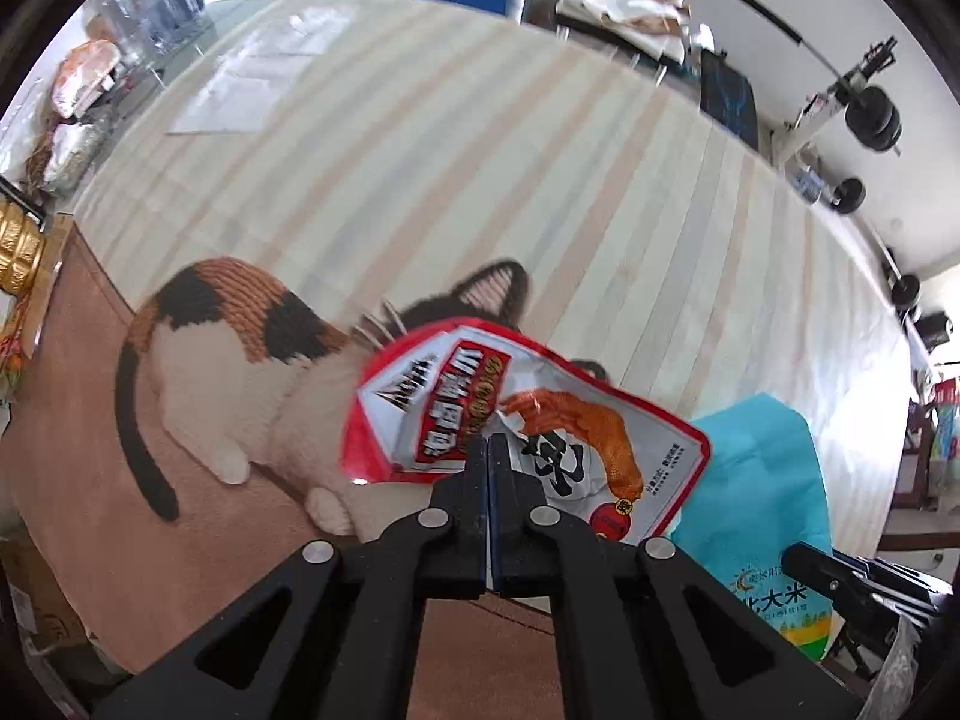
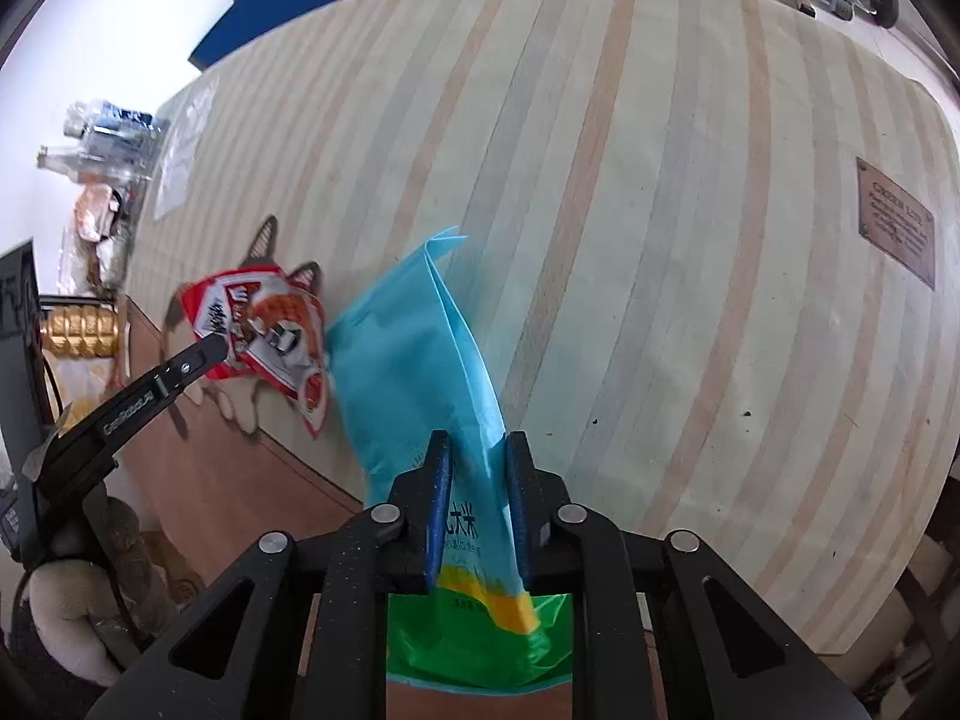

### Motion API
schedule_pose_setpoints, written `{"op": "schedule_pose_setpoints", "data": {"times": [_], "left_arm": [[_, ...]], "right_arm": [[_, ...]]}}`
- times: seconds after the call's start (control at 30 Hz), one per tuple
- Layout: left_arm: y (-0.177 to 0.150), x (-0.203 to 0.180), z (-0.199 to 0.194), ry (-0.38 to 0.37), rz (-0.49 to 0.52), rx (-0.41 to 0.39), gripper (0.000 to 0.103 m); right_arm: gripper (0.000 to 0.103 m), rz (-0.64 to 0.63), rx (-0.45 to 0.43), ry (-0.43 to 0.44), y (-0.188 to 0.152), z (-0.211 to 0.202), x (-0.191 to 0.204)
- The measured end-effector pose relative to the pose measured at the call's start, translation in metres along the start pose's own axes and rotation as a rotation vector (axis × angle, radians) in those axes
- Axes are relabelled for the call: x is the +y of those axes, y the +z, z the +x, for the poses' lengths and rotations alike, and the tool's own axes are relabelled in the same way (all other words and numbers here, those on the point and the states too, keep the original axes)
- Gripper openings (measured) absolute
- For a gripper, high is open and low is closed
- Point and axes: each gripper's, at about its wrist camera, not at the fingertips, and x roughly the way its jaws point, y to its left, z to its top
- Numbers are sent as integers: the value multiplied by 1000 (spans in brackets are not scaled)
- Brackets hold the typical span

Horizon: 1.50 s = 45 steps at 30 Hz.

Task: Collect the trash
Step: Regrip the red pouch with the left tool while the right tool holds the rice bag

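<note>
A red snack wrapper (image 1: pixel 528 414) with an orange chicken-foot picture hangs over a cat-shaped mat (image 1: pixel 222 360). My left gripper (image 1: pixel 489 444) is shut on the wrapper's lower edge. The right wrist view shows the same wrapper (image 2: pixel 258 318) held up by the left gripper (image 2: pixel 219 352) at the left. A light blue rice bag (image 2: pixel 408 360) stands crumpled on the striped surface. My right gripper (image 2: pixel 480 450) is shut on a bunched fold of it near its printed end. In the left wrist view the blue bag (image 1: pixel 762 480) lies just right of the wrapper, with the right gripper's finger (image 1: pixel 810 561) at its lower edge.
A green plastic bag (image 2: pixel 474 642) shows below the right gripper. The striped rug (image 2: pixel 660 240) spreads ahead, with a brown label (image 2: pixel 897 222) at its right. A brown mat (image 1: pixel 90 420) lies under the cat mat. Bags and bottles (image 2: pixel 108 138) crowd the far left; dumbbells (image 1: pixel 870 120) sit far right.
</note>
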Motion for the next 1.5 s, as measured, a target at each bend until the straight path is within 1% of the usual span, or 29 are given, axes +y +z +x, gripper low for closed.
{"op": "schedule_pose_setpoints", "data": {"times": [0.1,0.13,0.2,0.27,0.3,0.33,0.37,0.4,0.43,0.47,0.5,0.53,0.57,0.63,0.7,0.73,0.8,0.9,0.97,1.03,1.07,1.13,1.17,1.23,1.3,1.4,1.43,1.47,1.5], "left_arm": [[-6,17,-15,-19,-40,-19,0],[-5,22,-13,-42,-63,-4,0],[-6,34,-1,-82,-132,56,1],[-15,46,16,-100,-187,116,1],[-24,51,24,-111,-210,143,1],[-31,57,33,-120,-241,174,1],[-37,61,39,-130,-268,197,2],[-42,66,38,-153,-299,167,6],[-45,70,37,-181,-324,152,7],[-46,72,36,-195,-346,149,8],[-47,76,36,-218,-379,152,10],[-47,79,37,-251,-413,154,16],[-49,82,37,-288,-445,158,27],[-49,85,34,-343,-503,174,43],[-46,83,29,-393,-548,154,43],[-43,80,25,-404,-561,145,43],[-26,69,28,-413,-561,139,48],[-7,52,42,-367,-547,160,50],[8,42,53,-309,-509,178,50],[21,28,57,-278,-453,188,50],[27,20,59,-247,-416,189,50],[38,8,60,-174,-348,187,50],[42,3,62,-150,-324,187,55],[42,-3,63,-113,-320,198,59],[47,-14,67,-37,-308,216,60],[51,-35,69,71,-253,154,53],[50,-41,68,116,-213,126,46],[49,-44,66,126,-196,105,41],[47,-46,64,116,-172,80,41]], "right_arm": [[18,19,-34,-4,0,-14,-3],[18,24,-50,-12,0,-18,-5],[18,35,-91,-66,1,-26,-12],[21,43,-82,-121,6,-28,-19],[23,56,-74,-128,9,-29,-24],[33,66,-80,-129,10,-32,-28],[48,62,-93,-130,13,-36,-28],[56,54,-112,-126,14,-41,-28],[68,52,-125,-124,16,-45,-28],[70,60,-130,-116,20,-49,-31],[70,68,-124,-104,23,-48,-32],[70,78,-114,-93,26,-46,-35],[70,97,-108,-83,29,-46,-41],[70,115,-101,-76,33,-42,-47],[70,151,-94,-61,35,-37,-55],[70,160,-91,-55,35,-35,-58],[70,171,-90,-57,34,-32,-61],[72,176,-85,-63,34,-21,-60],[78,178,-87,-75,34,-17,-61],[79,180,-86,-87,34,-14,-61],[81,181,-87,-84,34,-13,-62],[89,185,-97,-93,34,-13,-63],[90,188,-102,-91,35,-12,-64],[90,194,-107,-87,35,-13,-67],[90,196,-99,-87,36,-10,-69],[89,190,-69,-90,34,-6,-72],[89,185,-68,-91,32,-5,-72],[83,180,-73,-95,30,-4,-71],[78,166,-77,-105,29,-3,-70]]}}
